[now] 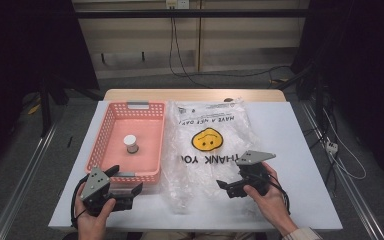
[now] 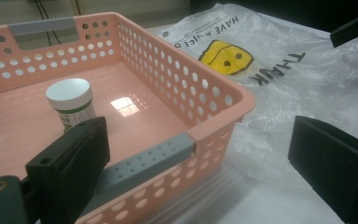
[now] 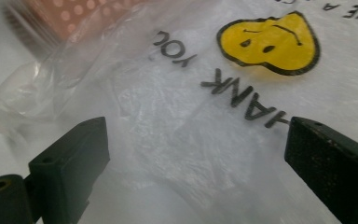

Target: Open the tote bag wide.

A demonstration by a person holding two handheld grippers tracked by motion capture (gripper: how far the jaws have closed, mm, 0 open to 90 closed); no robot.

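Nearest: two hands come in from the bottom edge of the high view, each holding a gripper over the near part of the table [image 1: 300, 150].
Left gripper [image 1: 128, 190]: held at the near left, just before the basket's near right corner; jaws spread wide, nothing between them. In the left gripper view its left jaw stands before the grey handle and its right jaw over the bag.
Right gripper [image 1: 228, 188]: held at the near right, over the bag's near half, pointing left; jaws wide apart, holding nothing. In the right gripper view plastic spans the gap between them; whether they touch it, I cannot tell.
Bag [image 1: 207, 150]: clear, crinkled plastic, lying flat on the table just right of the basket and reaching under its right edge; printed with a yellow smiley [image 1: 207, 138] and "THANK YOU", upside down from the person's side.
Basket [image 1: 109, 131]: pink, perforated, with grey handles at its near and far ends, on the left half of the table.
Jar [image 1: 131, 143]: small, white-lidded, with a green-printed label, standing upright on the basket's floor near the middle, apart from the walls.
Farthest: bare wooden table edge, then floor with black cables.
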